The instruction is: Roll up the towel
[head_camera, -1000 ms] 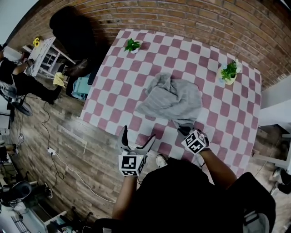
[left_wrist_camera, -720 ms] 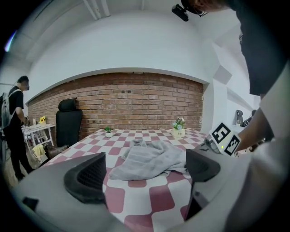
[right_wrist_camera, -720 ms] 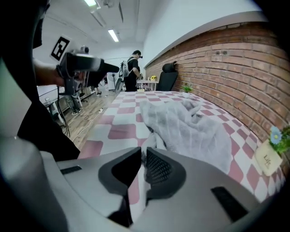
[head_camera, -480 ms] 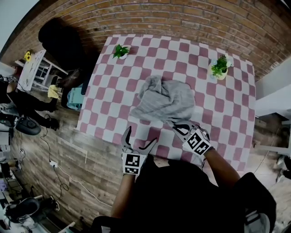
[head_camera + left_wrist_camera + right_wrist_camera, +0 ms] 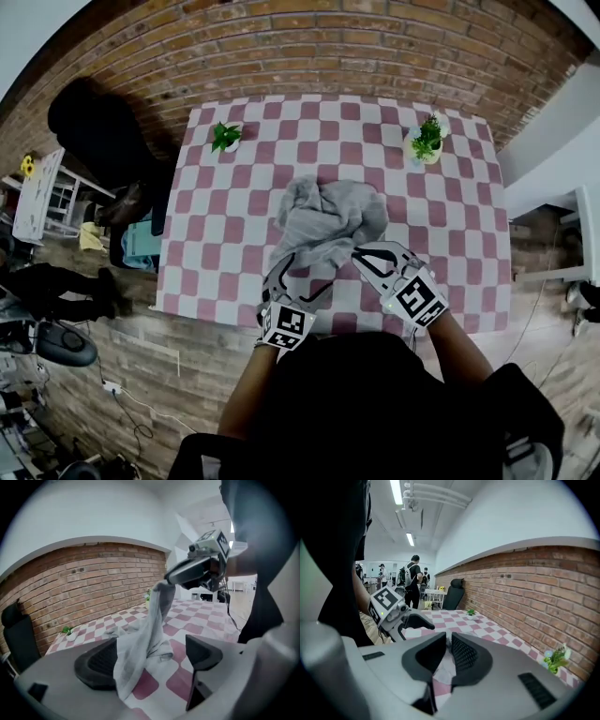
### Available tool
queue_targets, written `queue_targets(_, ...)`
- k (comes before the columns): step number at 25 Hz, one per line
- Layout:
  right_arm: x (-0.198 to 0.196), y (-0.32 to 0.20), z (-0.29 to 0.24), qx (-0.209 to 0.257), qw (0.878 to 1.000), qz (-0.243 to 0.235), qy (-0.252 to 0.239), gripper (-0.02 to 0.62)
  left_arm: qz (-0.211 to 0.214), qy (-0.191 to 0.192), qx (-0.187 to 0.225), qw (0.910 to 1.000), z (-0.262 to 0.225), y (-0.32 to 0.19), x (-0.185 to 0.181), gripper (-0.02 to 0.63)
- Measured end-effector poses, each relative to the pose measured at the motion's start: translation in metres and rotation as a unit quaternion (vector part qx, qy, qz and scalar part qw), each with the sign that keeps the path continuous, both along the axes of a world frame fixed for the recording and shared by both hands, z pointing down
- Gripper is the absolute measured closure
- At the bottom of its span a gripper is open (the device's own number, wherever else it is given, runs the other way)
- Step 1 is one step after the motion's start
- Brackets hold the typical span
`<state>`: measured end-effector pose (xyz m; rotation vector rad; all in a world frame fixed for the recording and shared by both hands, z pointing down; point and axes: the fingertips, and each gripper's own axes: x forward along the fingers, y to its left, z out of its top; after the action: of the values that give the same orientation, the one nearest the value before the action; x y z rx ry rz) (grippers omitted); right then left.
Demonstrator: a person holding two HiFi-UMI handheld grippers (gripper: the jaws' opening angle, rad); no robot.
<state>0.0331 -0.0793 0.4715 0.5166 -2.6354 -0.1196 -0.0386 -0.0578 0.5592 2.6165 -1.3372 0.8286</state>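
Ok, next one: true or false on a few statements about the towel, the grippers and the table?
1. The right gripper is shut on a lifted part of the grey towel. True.
2. The left gripper is clamped on the towel. False: its jaws stand apart, having just been closing, with towel hanging between them.
3. Two potted plants stand on the checked table. True.
4. The towel is rolled up neatly. False: it lies crumpled.
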Motion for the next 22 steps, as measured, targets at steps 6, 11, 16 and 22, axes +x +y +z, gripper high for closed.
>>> queue_targets(6, -0.013, -0.012, -0.051, 0.042, 0.998, 0.051, -0.016, 0.558, 0.002, -0.041, -0.021, 0.9989, 0.036, -0.01, -0.034, 0.182)
queue_targets(11, -0.018, -0.018, -0.081, 0.064, 0.992, 0.089, -0.054, 0.558, 0.019, -0.06, -0.057, 0.9964, 0.074, -0.008, -0.043, 0.216)
queue_targets(16, -0.019, -0.02, -0.115, 0.077, 0.982, 0.134, -0.104, 0.558, 0.053, -0.079, -0.071, 0.9929, 0.098, -0.006, -0.03, 0.27)
queue_targets(22, -0.015, -0.014, -0.142, 0.082, 0.971, 0.172, -0.142, 0.558, 0.056, -0.083, -0.008, 0.9949, 0.085, -0.02, -0.011, 0.324)
